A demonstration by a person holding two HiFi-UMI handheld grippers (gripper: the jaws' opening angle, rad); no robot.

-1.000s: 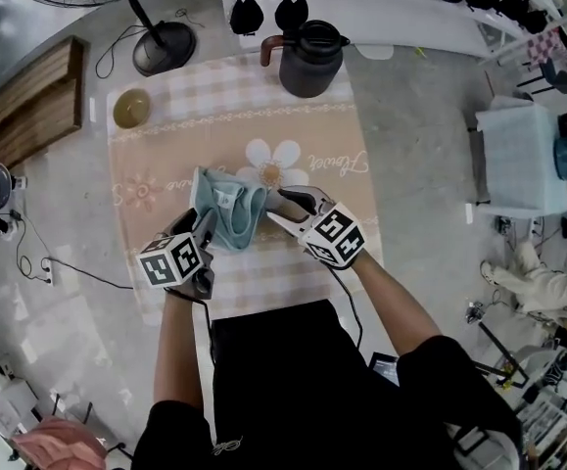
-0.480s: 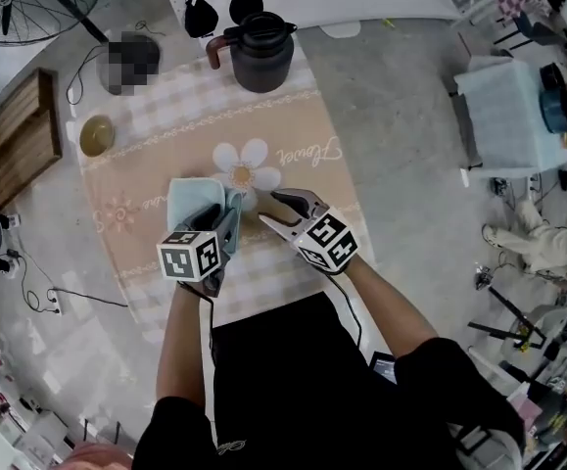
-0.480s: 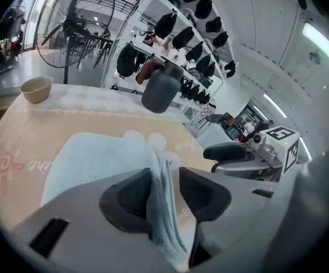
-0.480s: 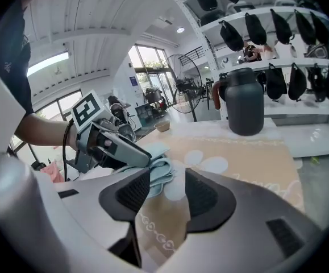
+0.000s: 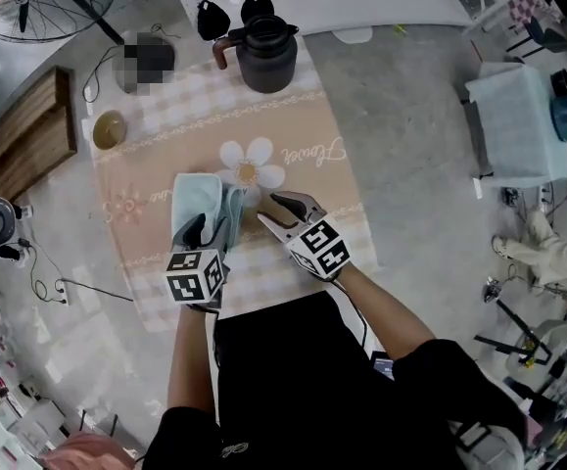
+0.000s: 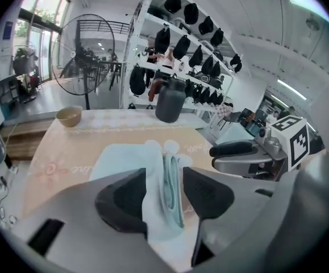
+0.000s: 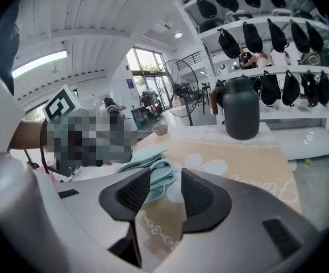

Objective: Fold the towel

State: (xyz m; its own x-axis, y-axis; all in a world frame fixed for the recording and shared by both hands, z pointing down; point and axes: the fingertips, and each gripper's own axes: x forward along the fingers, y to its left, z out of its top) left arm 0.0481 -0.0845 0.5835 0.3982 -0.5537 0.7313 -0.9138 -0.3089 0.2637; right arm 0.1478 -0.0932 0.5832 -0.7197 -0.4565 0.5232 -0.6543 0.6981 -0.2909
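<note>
The light blue towel (image 5: pixel 197 196) lies folded in a narrow stack on the beige flowered tablecloth (image 5: pixel 303 169), its layered edges to the right. My left gripper (image 5: pixel 212 225) stands at the towel's near end. In the left gripper view the towel (image 6: pixel 124 158) runs under the left gripper (image 6: pixel 164 178); its jaws have just been opening and stand apart with the cloth between them, unpinched. My right gripper (image 5: pixel 268 207) hovers just right of the towel, open. In the right gripper view the right gripper (image 7: pixel 165 178) holds nothing, and the towel (image 7: pixel 147 157) lies beyond its left jaw.
A dark jug (image 5: pixel 266 57) stands at the cloth's far edge and a small bowl (image 5: pixel 109 128) at its far left corner. A wooden bench (image 5: pixel 28 140) and a fan stand lie to the left. Shelves of dark caps (image 6: pixel 192 38) rise behind the table.
The towel, bunched and raised between both grippers a second ago, now lies flat and folded. The left gripper has drawn back toward the person. The right gripper has shifted slightly.
</note>
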